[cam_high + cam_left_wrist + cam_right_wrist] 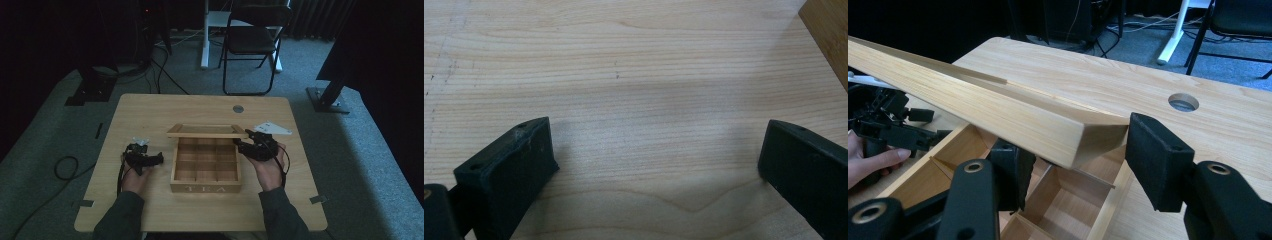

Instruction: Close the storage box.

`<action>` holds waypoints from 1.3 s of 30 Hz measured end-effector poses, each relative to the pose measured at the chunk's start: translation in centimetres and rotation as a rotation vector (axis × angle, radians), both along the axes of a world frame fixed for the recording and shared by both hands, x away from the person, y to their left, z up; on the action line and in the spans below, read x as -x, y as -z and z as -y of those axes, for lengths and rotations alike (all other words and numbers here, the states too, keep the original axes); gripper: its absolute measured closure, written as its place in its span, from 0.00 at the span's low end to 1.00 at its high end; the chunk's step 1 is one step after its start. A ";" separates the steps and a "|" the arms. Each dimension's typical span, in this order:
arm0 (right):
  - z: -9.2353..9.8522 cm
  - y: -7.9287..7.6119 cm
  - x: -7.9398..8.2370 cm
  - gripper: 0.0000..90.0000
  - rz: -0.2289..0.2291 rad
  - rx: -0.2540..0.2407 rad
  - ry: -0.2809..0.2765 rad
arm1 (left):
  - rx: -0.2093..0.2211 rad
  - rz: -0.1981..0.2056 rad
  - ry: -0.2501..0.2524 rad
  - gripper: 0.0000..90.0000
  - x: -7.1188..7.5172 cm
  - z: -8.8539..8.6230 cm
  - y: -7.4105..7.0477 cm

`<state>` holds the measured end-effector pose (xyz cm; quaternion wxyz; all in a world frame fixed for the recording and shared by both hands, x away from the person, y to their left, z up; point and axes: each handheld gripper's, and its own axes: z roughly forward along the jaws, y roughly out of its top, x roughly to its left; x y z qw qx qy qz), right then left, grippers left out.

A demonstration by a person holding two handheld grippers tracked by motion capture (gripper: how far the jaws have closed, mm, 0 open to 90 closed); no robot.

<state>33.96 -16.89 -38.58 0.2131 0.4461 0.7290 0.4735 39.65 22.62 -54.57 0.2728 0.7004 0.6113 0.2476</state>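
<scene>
With the tea box [205, 188] near the surface's [150, 107] front edge, the right hand-held gripper [1075, 165], jaws astride the raised lid's [998, 117] corner, should lift it steadily, while the left hand-held gripper [656, 165] idles open.

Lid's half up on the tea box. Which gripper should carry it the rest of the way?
Right, probably. The right gripper has its jaws astride the lid corner above the tea box. The left gripper is open over bare table, beside the box.

Pale matt wooden tea box [205, 188]
</scene>
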 end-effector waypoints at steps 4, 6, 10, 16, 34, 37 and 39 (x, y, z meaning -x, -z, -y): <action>0.0 0.3 0.3 0.50 0.002 0.000 0.000 | 0.000 0.000 0.000 0.02 0.0 0.0 0.0; 0.0 0.5 0.4 0.50 0.002 -0.002 -0.002 | -0.001 0.001 0.000 0.02 0.0 0.0 0.0; 0.1 0.8 0.8 0.50 0.000 -0.001 -0.005 | -0.002 -0.001 0.002 0.02 0.0 0.0 0.0; 0.1 1.1 1.4 0.49 0.001 0.008 -0.009 | -0.004 -0.001 0.003 0.02 0.0 0.0 0.0; 0.0 2.4 3.0 0.49 0.011 0.048 -0.007 | -0.001 -0.001 0.001 0.02 0.0 0.0 0.0; 0.0 2.7 3.1 0.47 0.012 0.049 -0.007 | 0.001 0.001 -0.002 0.02 0.0 0.0 0.0; 0.0 2.9 3.2 0.47 0.012 0.044 -0.007 | 0.001 0.001 -0.001 0.02 0.0 0.0 0.0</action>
